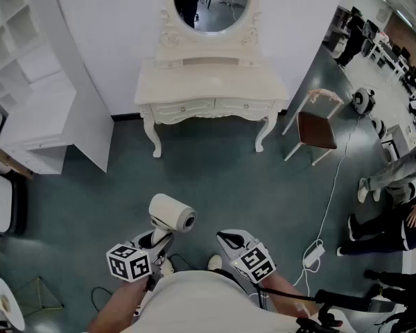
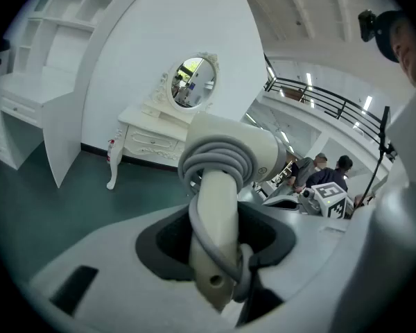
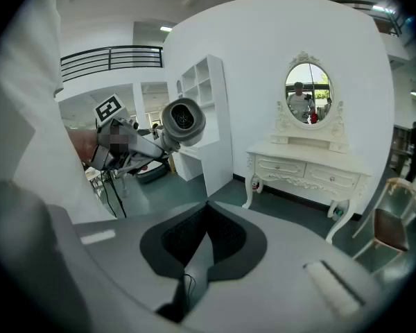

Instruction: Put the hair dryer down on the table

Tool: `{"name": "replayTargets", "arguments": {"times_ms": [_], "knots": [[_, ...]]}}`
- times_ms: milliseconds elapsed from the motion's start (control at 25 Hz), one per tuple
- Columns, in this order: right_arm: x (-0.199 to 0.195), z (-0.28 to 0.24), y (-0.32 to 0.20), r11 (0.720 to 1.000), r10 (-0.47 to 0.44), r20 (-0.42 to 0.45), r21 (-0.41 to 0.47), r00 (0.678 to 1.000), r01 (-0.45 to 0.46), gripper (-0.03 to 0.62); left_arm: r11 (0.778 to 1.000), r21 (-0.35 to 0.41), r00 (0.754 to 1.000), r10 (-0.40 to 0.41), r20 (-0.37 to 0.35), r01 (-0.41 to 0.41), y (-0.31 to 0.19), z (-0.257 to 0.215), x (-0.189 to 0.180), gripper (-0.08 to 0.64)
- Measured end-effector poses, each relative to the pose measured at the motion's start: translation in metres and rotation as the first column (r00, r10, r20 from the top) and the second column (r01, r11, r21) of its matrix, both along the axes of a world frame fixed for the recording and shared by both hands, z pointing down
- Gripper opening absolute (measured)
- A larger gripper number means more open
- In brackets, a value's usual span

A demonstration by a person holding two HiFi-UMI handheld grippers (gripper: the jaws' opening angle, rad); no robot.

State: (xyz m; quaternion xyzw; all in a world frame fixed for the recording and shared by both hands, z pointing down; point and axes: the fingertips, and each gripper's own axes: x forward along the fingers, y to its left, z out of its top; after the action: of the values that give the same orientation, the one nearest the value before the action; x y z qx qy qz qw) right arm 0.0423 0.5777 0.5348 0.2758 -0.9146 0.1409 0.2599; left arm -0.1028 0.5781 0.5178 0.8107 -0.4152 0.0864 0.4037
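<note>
A cream hair dryer (image 1: 172, 212) with its grey cord wound round the handle is held upright over the green floor. My left gripper (image 1: 159, 238) is shut on the handle, and in the left gripper view the handle (image 2: 215, 234) fills the gap between the jaws below the barrel (image 2: 236, 155). My right gripper (image 1: 229, 240) hangs beside it, shut and holding nothing (image 3: 204, 217). The right gripper view shows the dryer's nozzle (image 3: 182, 122) at upper left. The white dressing table (image 1: 211, 89) stands ahead against the wall, well beyond both grippers.
An oval mirror (image 1: 211, 2) tops the table. A brown-seated chair (image 1: 315, 130) stands to its right and a white shelf unit (image 1: 48, 82) to its left. A power strip with its cable (image 1: 312, 254) lies on the floor at right. People (image 1: 402, 172) stand at far right.
</note>
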Motion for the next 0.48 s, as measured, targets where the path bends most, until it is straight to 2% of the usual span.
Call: {"name": "replayTargets", "arguments": {"times_ms": [200,480], "knots": [[-0.079,-0.003,0.010,0.999,-0.033,-0.008,0.026,0.999,0.033,-0.002,1.000,0.007,1.000,-0.013,0.008,0.013,0.015,0.007,-0.075,0.170],[-0.147,0.003,0.022,1.000,-0.024,-0.034,0.008,0.999,0.025,-0.002,1.000,0.005,1.000,-0.016,0.004,0.016,0.027,0.022,-0.151,0.170]]}}
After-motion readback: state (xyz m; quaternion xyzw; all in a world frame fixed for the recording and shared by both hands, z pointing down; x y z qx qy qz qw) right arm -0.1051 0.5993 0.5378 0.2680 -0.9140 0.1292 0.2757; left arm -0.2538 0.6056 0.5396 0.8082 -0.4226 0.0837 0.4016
